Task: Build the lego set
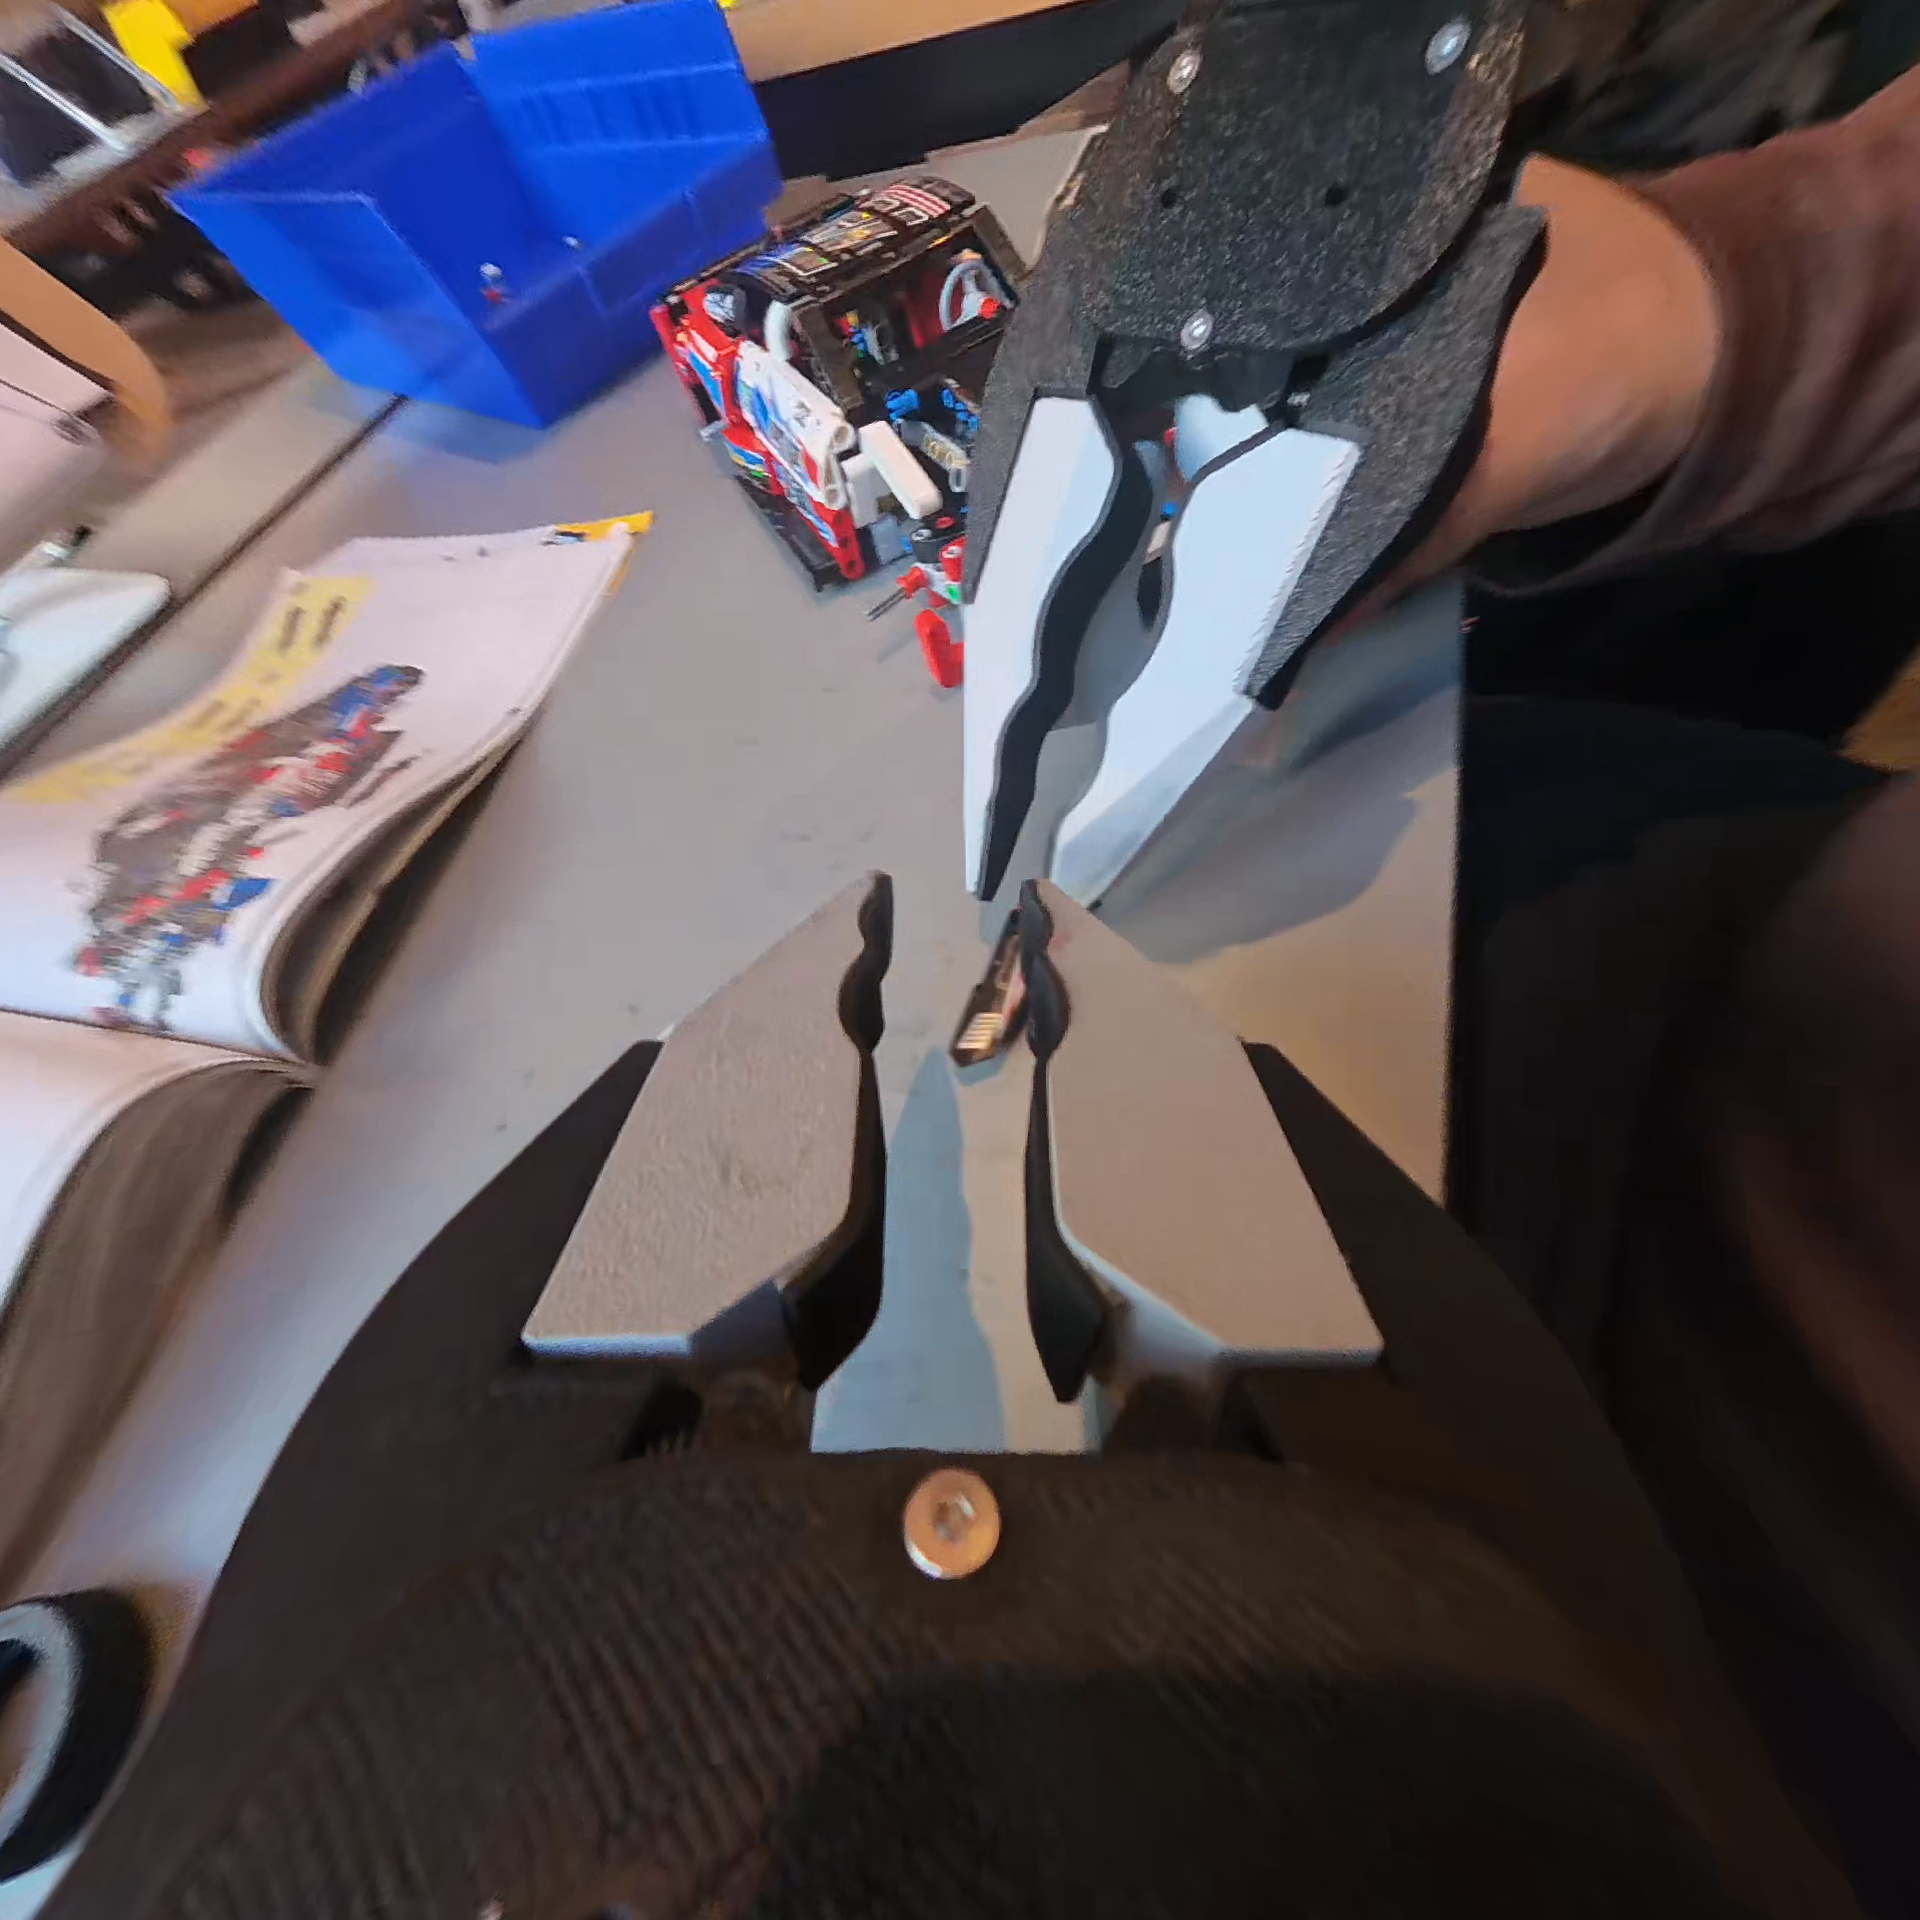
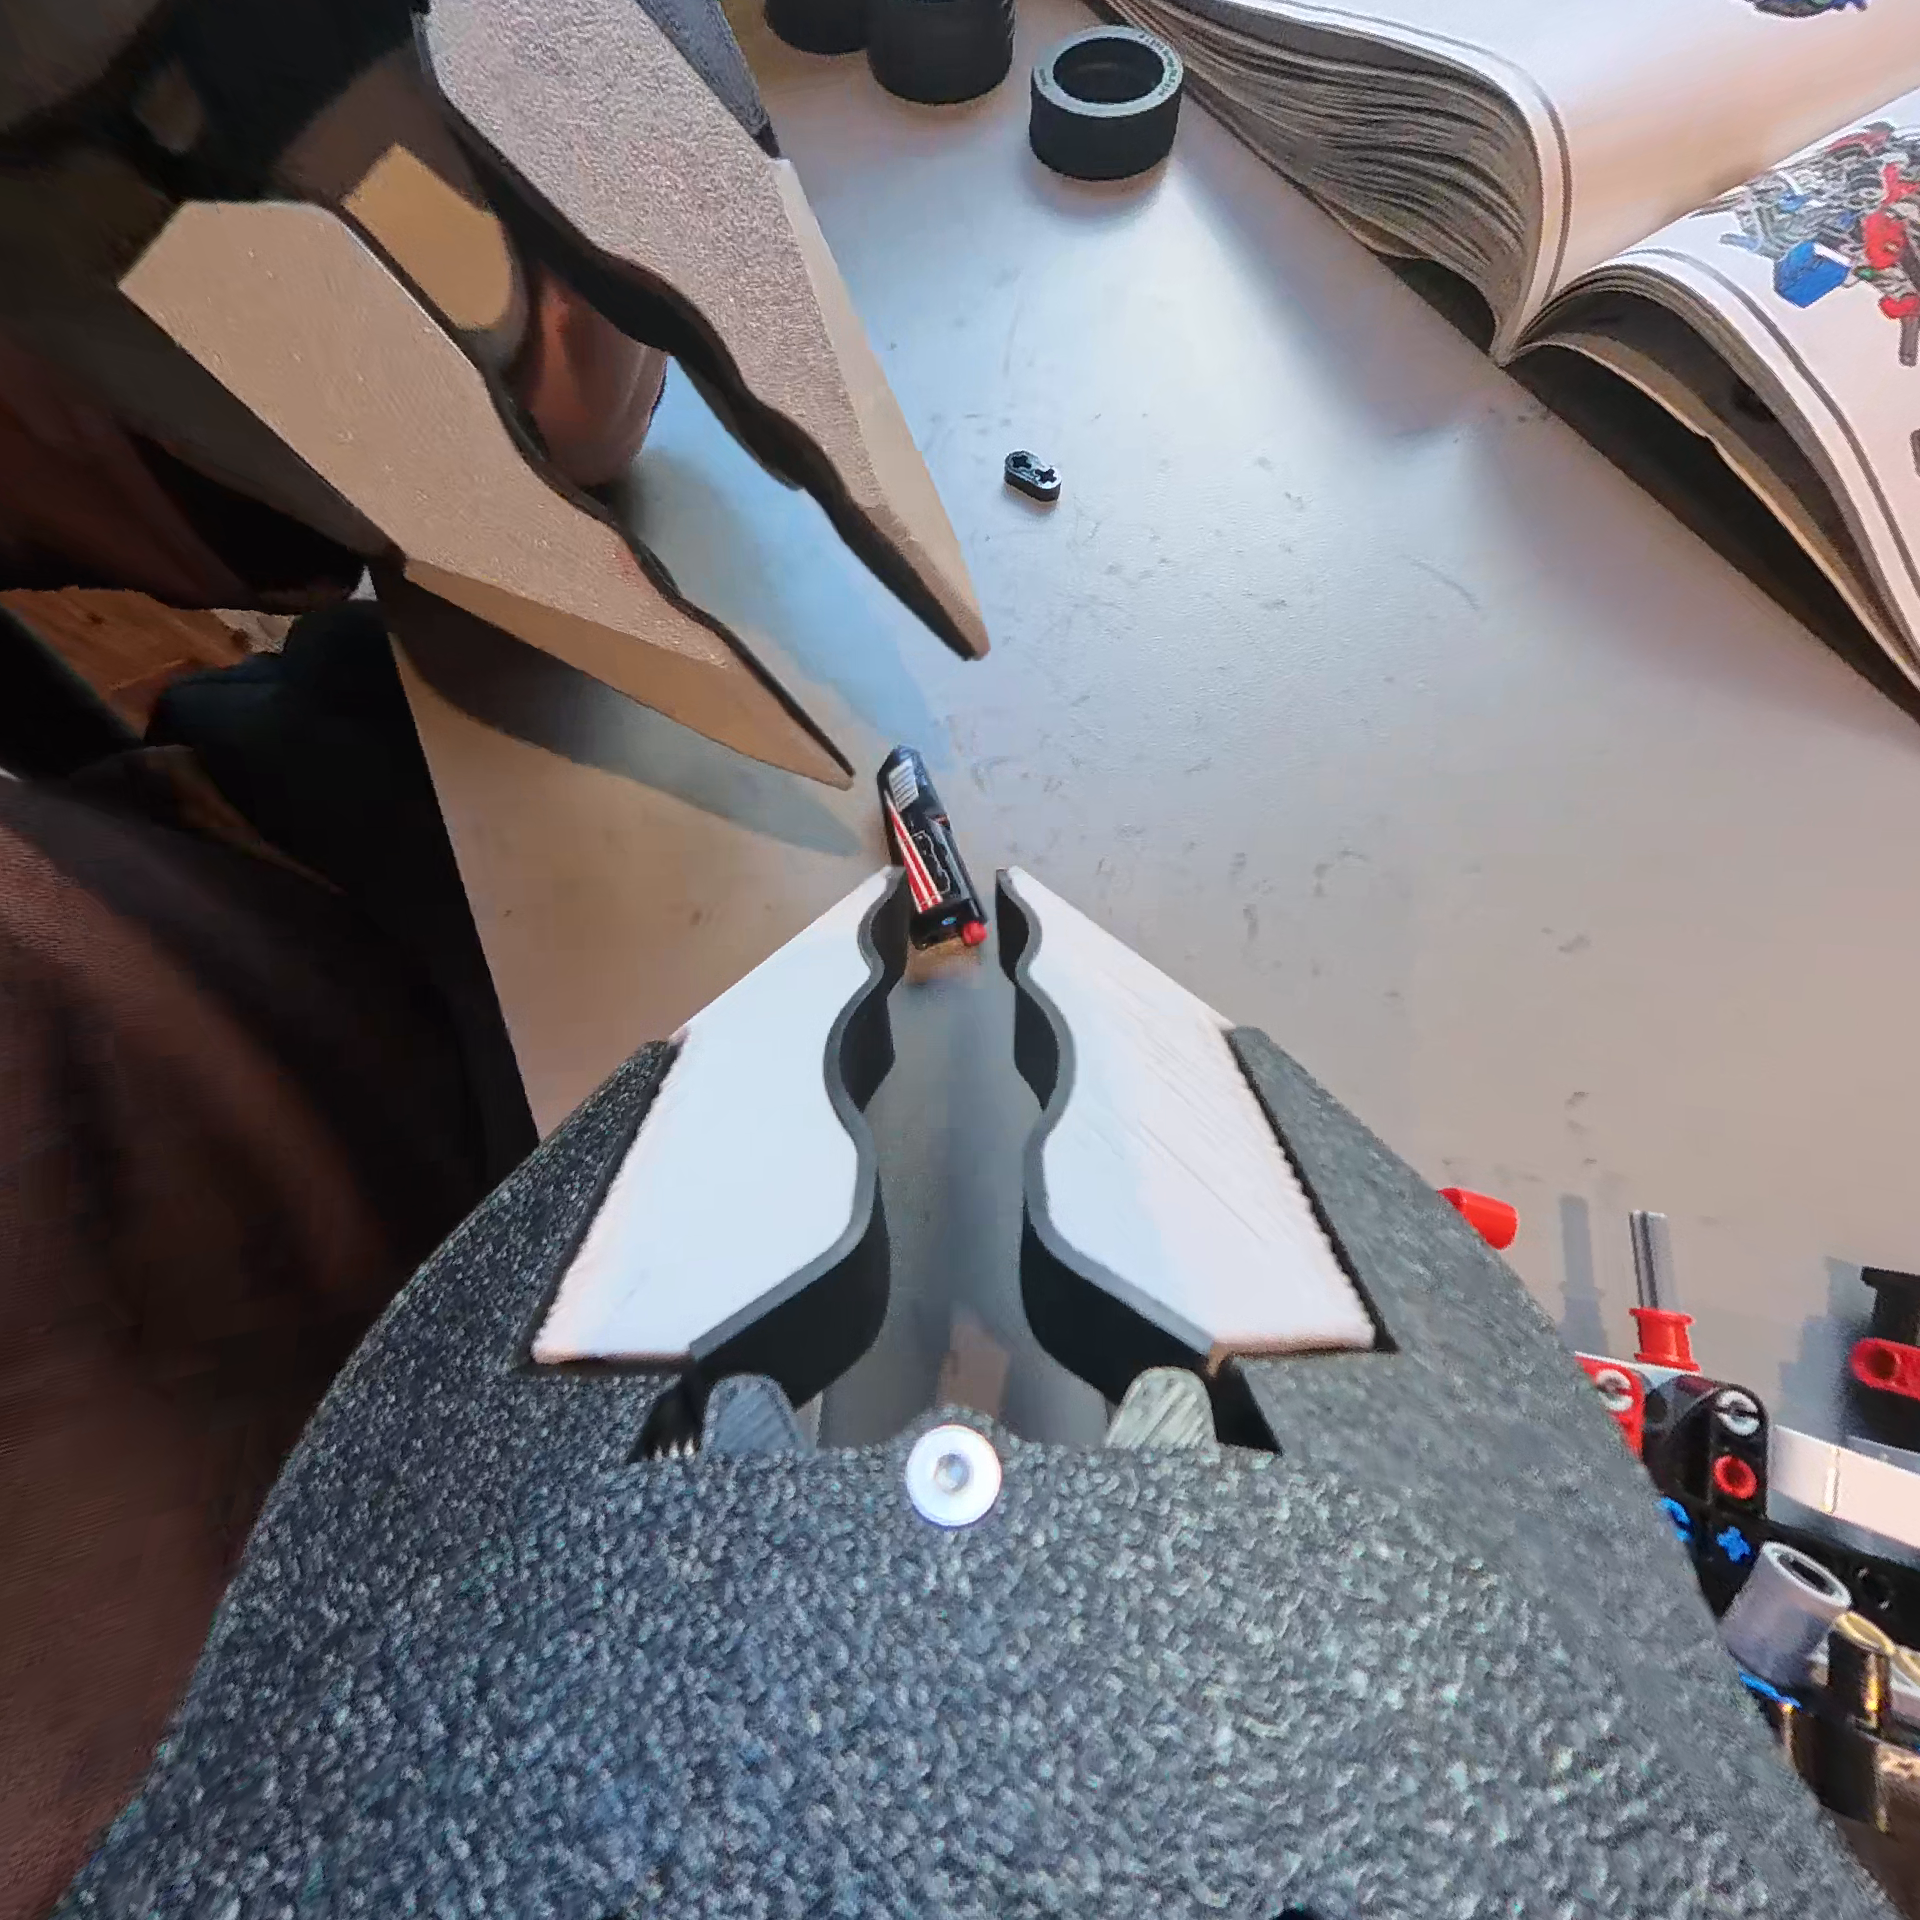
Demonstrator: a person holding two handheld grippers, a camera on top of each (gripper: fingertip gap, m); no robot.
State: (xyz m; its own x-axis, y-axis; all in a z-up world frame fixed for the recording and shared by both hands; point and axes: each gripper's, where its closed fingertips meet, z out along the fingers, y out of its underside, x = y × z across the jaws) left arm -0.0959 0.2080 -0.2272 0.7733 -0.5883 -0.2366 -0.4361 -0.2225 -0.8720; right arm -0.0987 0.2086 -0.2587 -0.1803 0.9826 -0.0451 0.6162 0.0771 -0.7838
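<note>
A small black Lego piece with red and white stripes [image 2: 925,873] lies on the grey table [image 2: 1351,831]. It sits between the fingertips of my right gripper [image 2: 948,878], which is open and not clamped on it. My left gripper [image 1: 956,888] is open too, and the piece [image 1: 992,997] lies just inside its right finger [image 1: 1143,1091]. The two grippers point at each other with their tips almost touching. The right gripper [image 1: 1039,831] comes in from the upper right, the left gripper [image 2: 914,712] from the upper left. The red, white and black truck model [image 1: 842,384] stands farther back.
An open instruction booklet [image 1: 260,779] lies to the left, also in the right wrist view [image 2: 1662,208]. Blue bins [image 1: 499,208] stand behind. Black tyres [image 2: 1107,104] and a small black link [image 2: 1036,470] lie on the table. Loose red parts [image 1: 935,613] lie by the model.
</note>
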